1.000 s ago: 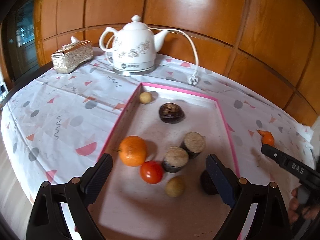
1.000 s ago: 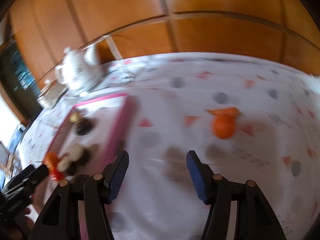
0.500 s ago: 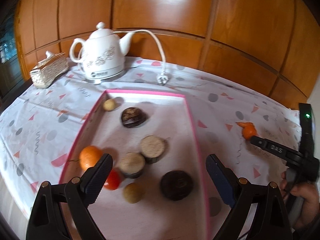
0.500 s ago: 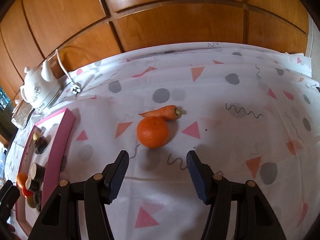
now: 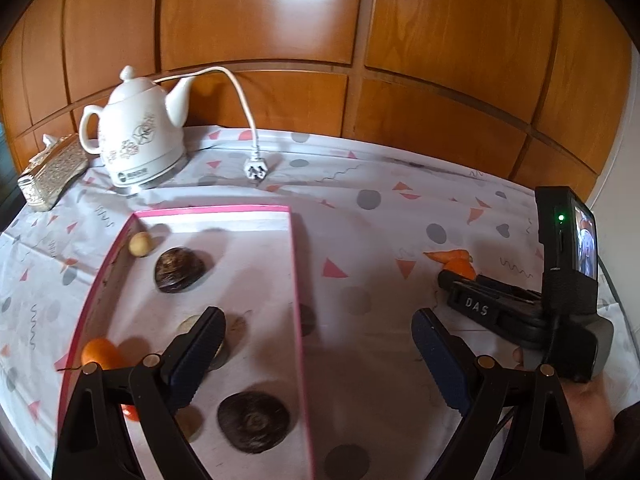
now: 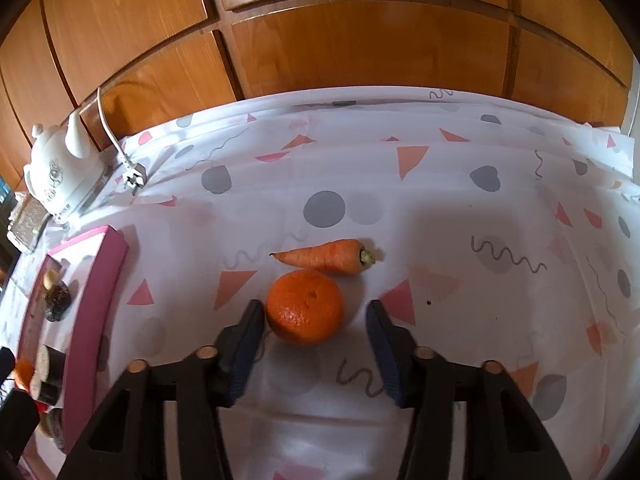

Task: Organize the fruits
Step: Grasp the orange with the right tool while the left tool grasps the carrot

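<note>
An orange (image 6: 305, 306) lies on the patterned cloth with a carrot (image 6: 325, 256) touching its far side. My right gripper (image 6: 315, 316) is open, its jaws standing on either side of the orange without closing on it; it also shows in the left wrist view (image 5: 472, 304). My left gripper (image 5: 316, 330) is open and empty above the right rim of the pink tray (image 5: 295, 264). The tray holds another orange (image 5: 100, 354), a red tomato (image 5: 130, 412), dark round fruits (image 5: 179, 264) and a small pale ball (image 5: 140, 243).
A white electric kettle (image 5: 138, 136) with its cord and plug (image 5: 256, 170) stands at the back left, beside a gold tissue box (image 5: 52, 172). Wooden wall panels (image 6: 320, 40) rise behind the table. The cloth's right edge lies near a white wall.
My right gripper has moved forward so its jaws now flank the orange. My left gripper has swung to the right, from over the tray's middle to its right rim.
</note>
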